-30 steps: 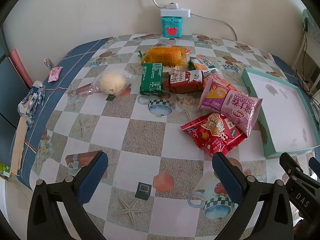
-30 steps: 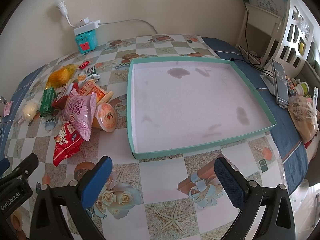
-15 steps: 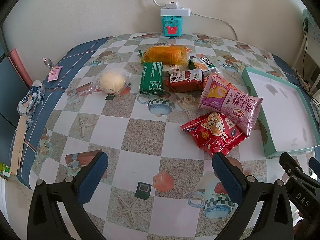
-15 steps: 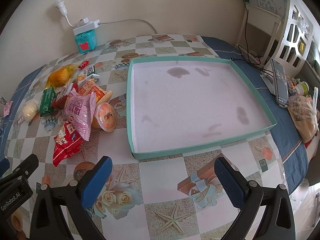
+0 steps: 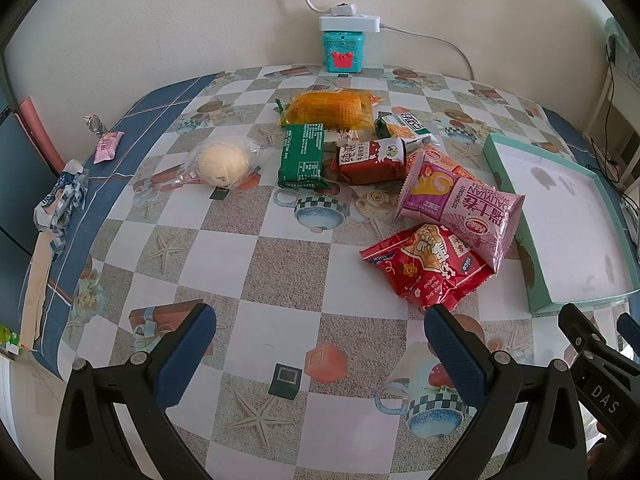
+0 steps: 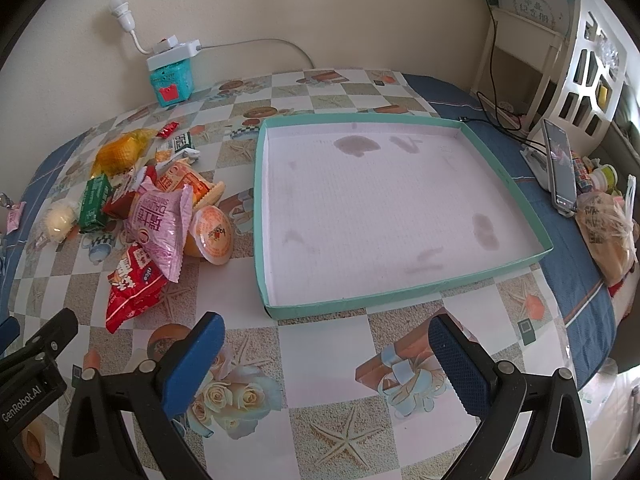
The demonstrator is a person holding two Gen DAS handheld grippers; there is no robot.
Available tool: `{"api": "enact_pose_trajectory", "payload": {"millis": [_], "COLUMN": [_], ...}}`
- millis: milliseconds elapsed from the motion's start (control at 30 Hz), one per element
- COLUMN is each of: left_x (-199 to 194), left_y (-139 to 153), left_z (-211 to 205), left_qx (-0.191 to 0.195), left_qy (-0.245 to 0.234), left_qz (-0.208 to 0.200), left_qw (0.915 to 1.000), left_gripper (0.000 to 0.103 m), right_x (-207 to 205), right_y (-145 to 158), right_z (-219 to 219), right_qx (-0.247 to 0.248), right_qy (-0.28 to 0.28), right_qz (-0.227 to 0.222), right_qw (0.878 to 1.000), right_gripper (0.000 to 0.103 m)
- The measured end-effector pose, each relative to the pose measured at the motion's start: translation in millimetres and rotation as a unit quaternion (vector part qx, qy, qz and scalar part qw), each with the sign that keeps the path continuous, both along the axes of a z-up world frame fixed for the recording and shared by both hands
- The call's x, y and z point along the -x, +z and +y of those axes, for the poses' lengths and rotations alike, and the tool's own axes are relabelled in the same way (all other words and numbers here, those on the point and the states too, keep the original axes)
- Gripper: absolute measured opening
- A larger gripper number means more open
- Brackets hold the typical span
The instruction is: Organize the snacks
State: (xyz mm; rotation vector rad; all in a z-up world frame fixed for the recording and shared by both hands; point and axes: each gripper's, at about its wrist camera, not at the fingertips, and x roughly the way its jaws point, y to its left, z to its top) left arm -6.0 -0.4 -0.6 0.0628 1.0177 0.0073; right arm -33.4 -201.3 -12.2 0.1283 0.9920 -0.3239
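A heap of snacks lies on the chequered table: a red packet (image 5: 426, 270), a pink packet (image 5: 460, 204), a green bar (image 5: 302, 156), a dark red carton (image 5: 370, 160), an orange bag (image 5: 328, 108) and a wrapped round bun (image 5: 222, 162). An orange jelly cup (image 6: 212, 236) leans beside the pink packet (image 6: 162, 224). The empty teal tray (image 6: 400, 208) sits to the right of the heap. My left gripper (image 5: 320, 340) hovers open before the heap, holding nothing. My right gripper (image 6: 326, 350) hovers open in front of the tray's near wall.
A teal box (image 5: 344, 50) with a white power strip stands at the back wall. Small wrappers (image 5: 108, 146) and crumpled paper (image 5: 60, 200) lie at the left edge. A phone (image 6: 558, 168) on a stand, cables and a bagged item (image 6: 608, 224) crowd the right edge.
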Motion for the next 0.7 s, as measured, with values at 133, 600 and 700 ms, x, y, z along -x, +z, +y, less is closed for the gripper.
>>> {"api": "enact_pose_trajectory", "payload": {"millis": [133, 600, 700], "left_x": [0, -27, -36], "left_y": [0, -5, -9], "left_z": [0, -28, -41], "left_qx": [0.004, 0.041, 0.033], "left_qy": [-0.001, -0.055, -0.071], "left_qz": [0.001, 0.045, 0.052], "left_qw": [1.0000, 0.9966, 0.9956], "left_gripper": [0.103, 0.103, 0.103], "right_x": [0, -28, -40], "right_y": [-1, 30, 33], "right_z": [0, -12, -8], "right_qx": [0.004, -0.052, -0.049], "right_qy": [0.002, 0.006, 0.012], "right_qz": [-0.010, -0.023, -0.024], "right_qw": [1.000, 0.998, 0.998], "right_gripper": [0.103, 0.103, 0.103]}}
